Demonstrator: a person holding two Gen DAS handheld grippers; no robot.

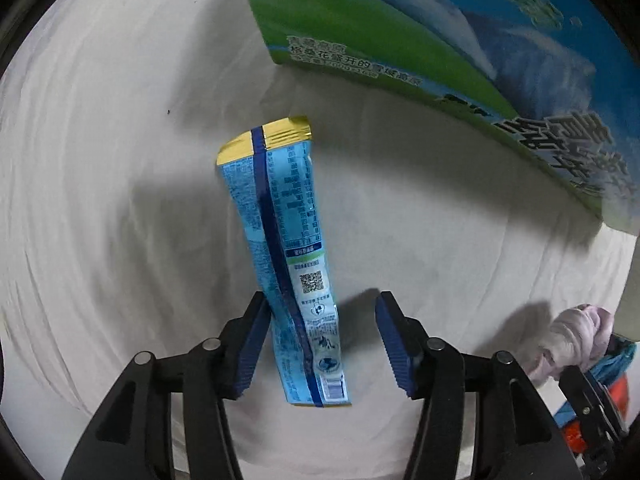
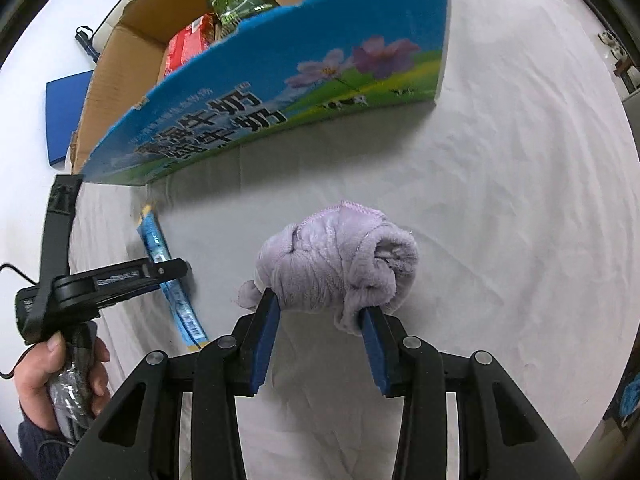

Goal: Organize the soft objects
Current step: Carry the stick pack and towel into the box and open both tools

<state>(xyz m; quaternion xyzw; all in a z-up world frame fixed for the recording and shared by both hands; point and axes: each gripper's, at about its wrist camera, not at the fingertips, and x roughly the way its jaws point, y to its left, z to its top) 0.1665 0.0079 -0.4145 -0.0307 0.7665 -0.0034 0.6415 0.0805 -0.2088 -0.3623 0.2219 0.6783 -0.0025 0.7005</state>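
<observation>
A long blue sachet (image 1: 286, 256) with a gold end lies on the white cloth between the open fingers of my left gripper (image 1: 320, 312); the left pad (image 1: 252, 356) is close to it, the right pad is apart. The sachet also shows in the right wrist view (image 2: 168, 276), under the left gripper (image 2: 108, 280). My right gripper (image 2: 320, 308) is shut on a bunched lilac towel (image 2: 340, 264), which also shows at the edge of the left wrist view (image 1: 576, 336).
An open cardboard box (image 2: 280, 88) with blue-green print stands behind, holding several snack packs (image 2: 240, 0); its side fills the left wrist view (image 1: 440, 40). A blue pad (image 2: 64, 116) lies left of the box. White cloth (image 2: 520, 200) covers the surface.
</observation>
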